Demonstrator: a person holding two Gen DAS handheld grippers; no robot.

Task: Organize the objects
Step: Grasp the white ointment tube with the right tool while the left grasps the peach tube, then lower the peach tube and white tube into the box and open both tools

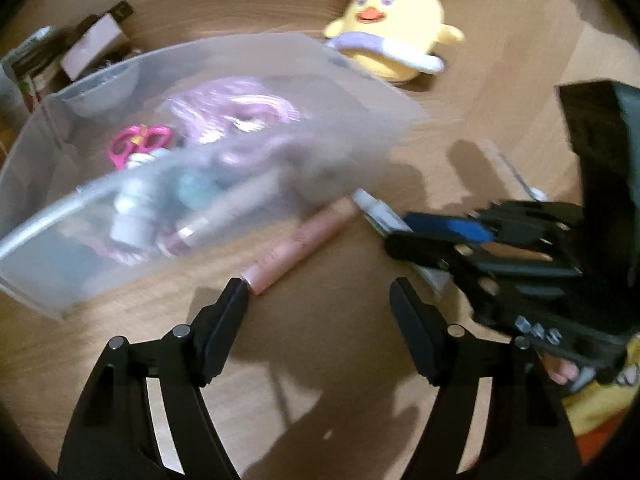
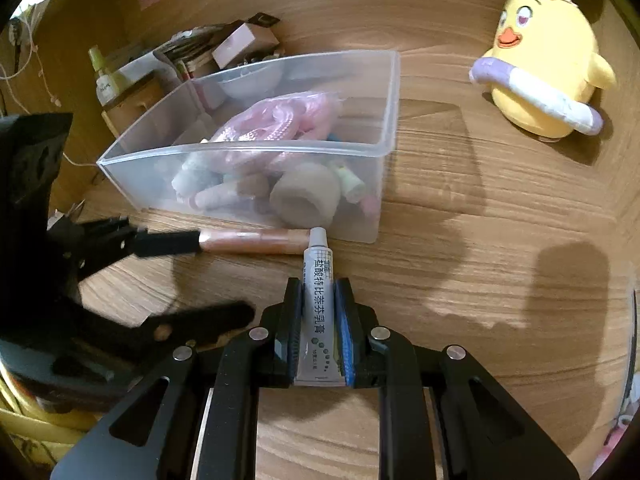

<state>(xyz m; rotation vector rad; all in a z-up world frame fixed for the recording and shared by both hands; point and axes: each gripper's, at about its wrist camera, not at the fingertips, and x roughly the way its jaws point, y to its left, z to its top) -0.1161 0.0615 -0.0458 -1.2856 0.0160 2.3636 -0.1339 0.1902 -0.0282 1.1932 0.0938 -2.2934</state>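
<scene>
A clear plastic bin (image 2: 390,92) on the wooden table holds several small items, among them pink cord (image 2: 276,120) and pink scissors (image 1: 138,144). A pink tube (image 2: 256,242) lies on the table along the bin's near wall. My right gripper (image 2: 319,286) is shut on a white ointment tube (image 2: 318,312), whose cap points at the bin. My left gripper (image 1: 318,292) is open, and one of its fingertips (image 1: 236,288) is at the near end of the pink tube (image 1: 296,240). The right wrist view shows the left gripper (image 2: 224,276) low on the left.
A yellow chick plush (image 2: 548,68) with rabbit ears stands at the back right. Behind the bin, at the back left, sit a yellow-green bottle (image 2: 106,76) and a heap of small boxes (image 2: 244,42). Bare wood lies to the right of the bin.
</scene>
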